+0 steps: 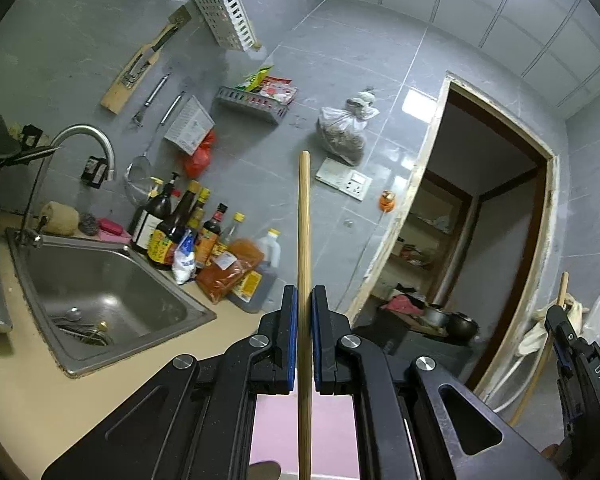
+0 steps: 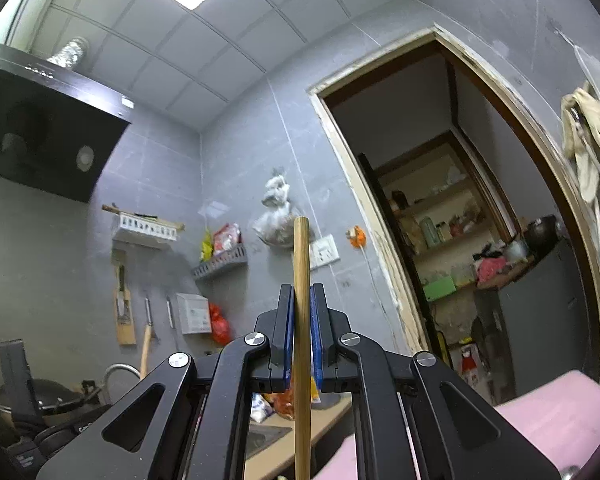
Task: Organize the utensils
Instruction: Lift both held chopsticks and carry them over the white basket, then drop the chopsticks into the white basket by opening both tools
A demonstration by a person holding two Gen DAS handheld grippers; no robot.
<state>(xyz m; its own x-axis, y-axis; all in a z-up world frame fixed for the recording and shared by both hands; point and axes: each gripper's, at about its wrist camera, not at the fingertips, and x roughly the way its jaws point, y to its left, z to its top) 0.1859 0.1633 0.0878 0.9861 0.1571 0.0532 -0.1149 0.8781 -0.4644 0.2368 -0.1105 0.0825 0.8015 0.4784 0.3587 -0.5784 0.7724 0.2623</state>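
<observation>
Both jaws clamped narrow, each on one chopstick: left gripper (image 1: 304, 304) stick (image 1: 304, 216), right gripper (image 2: 302, 304) stick (image 2: 301, 256). Raised upright toward white wall caddy (image 1: 226, 16) (likely destination), above sink (image 1: 100, 280).

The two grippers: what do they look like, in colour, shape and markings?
The left gripper and the right gripper are alike: matte black angular linkage arms with triangular cut-outs, round silver pivot bolts, and narrow fingers with blue pads. Seen from the left wrist view, the right one bears white letters "DAS". No cables or sleeves show.
</observation>
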